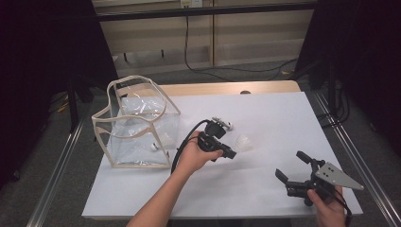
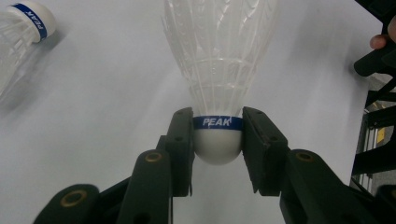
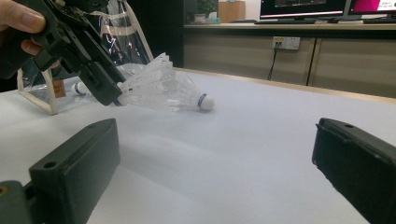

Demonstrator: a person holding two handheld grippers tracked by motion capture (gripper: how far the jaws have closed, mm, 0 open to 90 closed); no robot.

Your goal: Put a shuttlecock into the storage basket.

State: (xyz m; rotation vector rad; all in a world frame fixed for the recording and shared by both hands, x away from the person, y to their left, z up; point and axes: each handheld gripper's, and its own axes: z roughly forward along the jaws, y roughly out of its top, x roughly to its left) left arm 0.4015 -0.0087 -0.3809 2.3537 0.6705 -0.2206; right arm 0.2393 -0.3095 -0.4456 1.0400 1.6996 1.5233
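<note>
Currently, the left tool (image 2: 217,140) was clamped on the shuttlecock (image 2: 218,70) at its firm cork base, above the bench (image 1: 265,118). Feathers looked light and fragile. The right tool (image 3: 215,172) stood apart, empty.

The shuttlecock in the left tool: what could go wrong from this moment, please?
1. The left tool grips the held shuttlecock only by its round cork, so it could slip or pivot out.
2. A second shuttlecock lies on the table close by; a low swing could knock it away.
3. The clear bag has a soft, sagging rim, so the feathers might catch on it if the shuttlecock goes in there.
</note>
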